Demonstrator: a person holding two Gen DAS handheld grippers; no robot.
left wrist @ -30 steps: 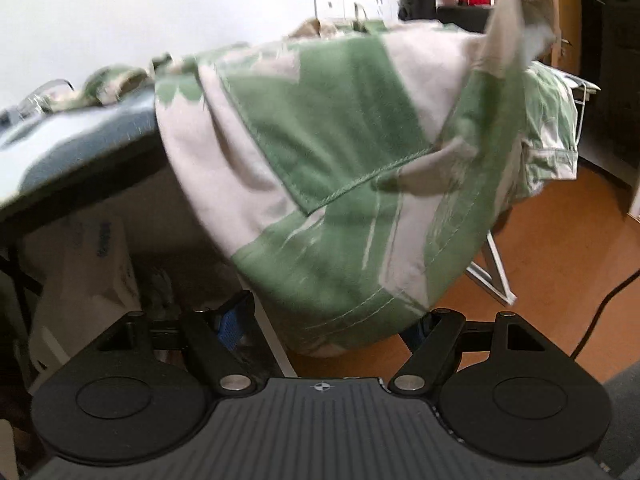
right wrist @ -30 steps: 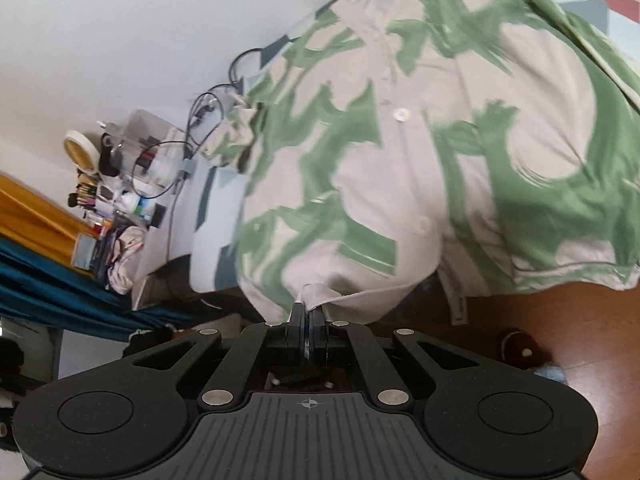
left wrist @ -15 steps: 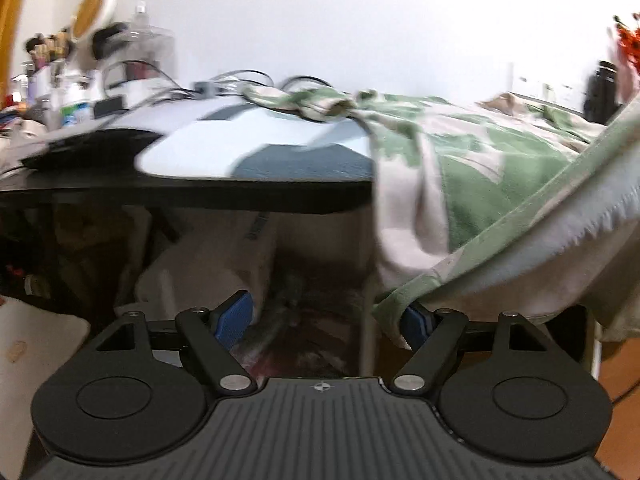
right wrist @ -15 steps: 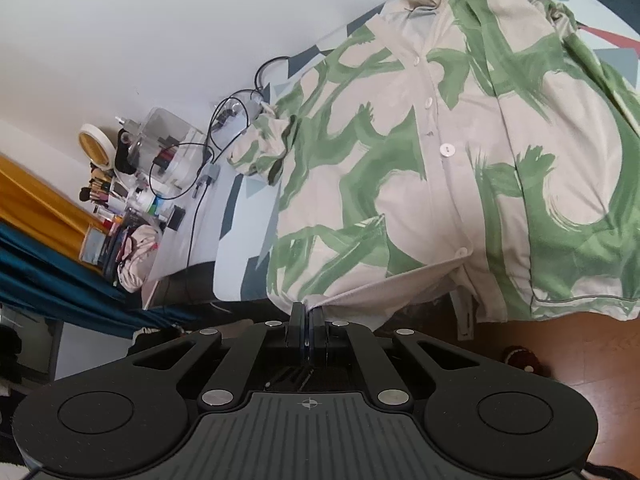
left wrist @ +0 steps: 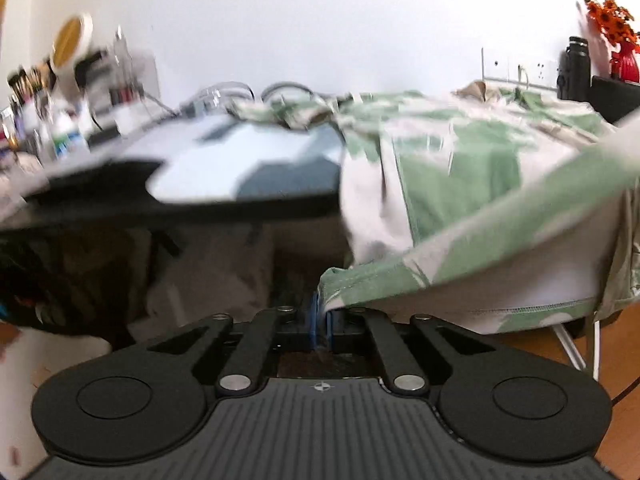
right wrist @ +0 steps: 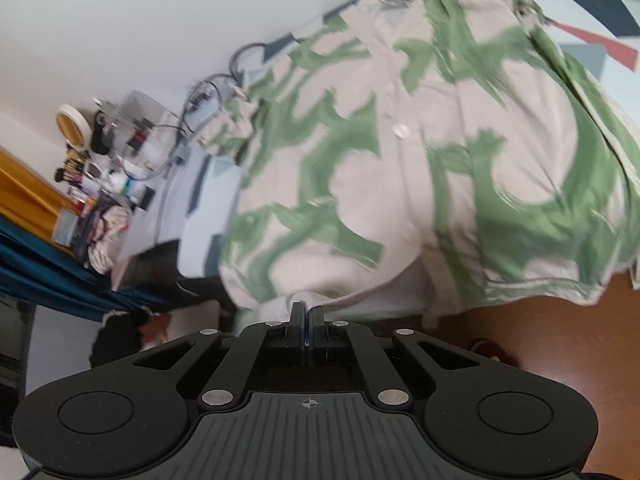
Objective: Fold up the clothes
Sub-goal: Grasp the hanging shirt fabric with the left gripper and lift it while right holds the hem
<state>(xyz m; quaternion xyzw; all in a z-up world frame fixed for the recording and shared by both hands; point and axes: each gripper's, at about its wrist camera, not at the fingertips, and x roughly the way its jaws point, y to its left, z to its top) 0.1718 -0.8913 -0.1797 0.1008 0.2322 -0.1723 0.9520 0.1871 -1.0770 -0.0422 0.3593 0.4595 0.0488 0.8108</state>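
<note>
A beige shirt with green brush-stroke print lies buttoned side up on the table, its lower part hanging over the front edge. My right gripper is shut on the shirt's hem near the button placket. My left gripper is shut on a corner of the shirt's hem, which stretches away up to the right. The shirt's body drapes over the table edge in the left wrist view.
The table has a patterned cloth. Cosmetics, brushes, a round mirror and cables crowd its left end. A red vase with orange flowers stands at the far right. The wooden floor lies below.
My left gripper, open half a second ago, has shut on the hem corner. My right gripper stays shut on the hem and has moved closer to the shirt.
</note>
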